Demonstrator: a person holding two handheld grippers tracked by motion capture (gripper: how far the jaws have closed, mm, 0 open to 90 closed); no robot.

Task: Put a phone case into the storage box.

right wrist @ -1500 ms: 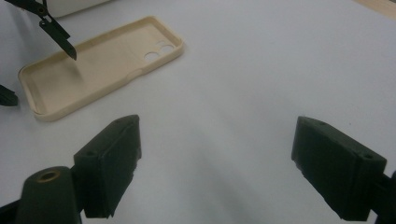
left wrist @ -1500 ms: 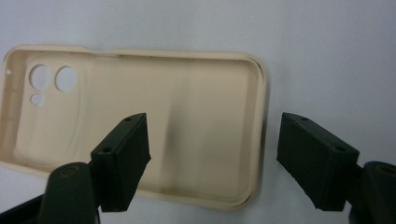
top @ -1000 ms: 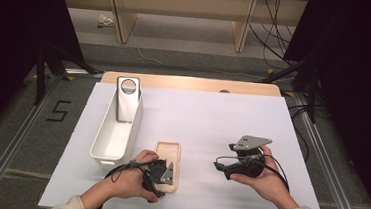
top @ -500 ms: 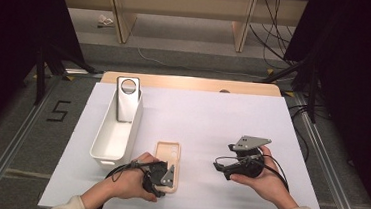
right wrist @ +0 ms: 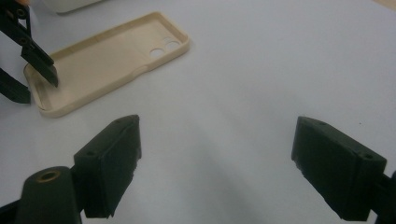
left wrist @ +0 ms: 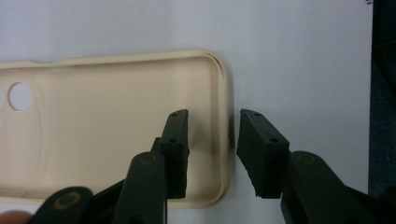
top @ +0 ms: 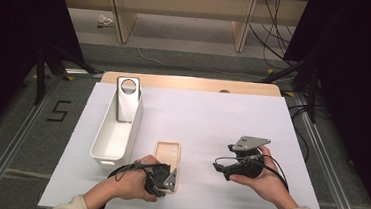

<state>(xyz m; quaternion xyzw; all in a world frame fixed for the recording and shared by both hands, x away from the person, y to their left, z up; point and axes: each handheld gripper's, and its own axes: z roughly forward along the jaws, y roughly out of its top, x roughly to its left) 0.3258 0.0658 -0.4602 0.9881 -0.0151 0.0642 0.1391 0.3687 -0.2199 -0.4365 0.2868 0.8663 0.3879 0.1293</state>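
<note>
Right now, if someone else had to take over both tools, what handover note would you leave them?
Left tool: jaws have just been closing, straddling the near end wall of the beige phone case, one jaw inside, one outside; a gap is visible at both pads, so no grip yet.
Right tool: open, with nothing between its jaws, held over the white sheet to the right of the case.
The case lies flat, open side up, beside the white bin, where a grey phone case stands.
Done: tool in place on the wall. Left: pinch, lift, probably put it in the bin.

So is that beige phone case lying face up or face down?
Face up: the phone case shows its hollow inside and raised rim, flat on the table.
</note>
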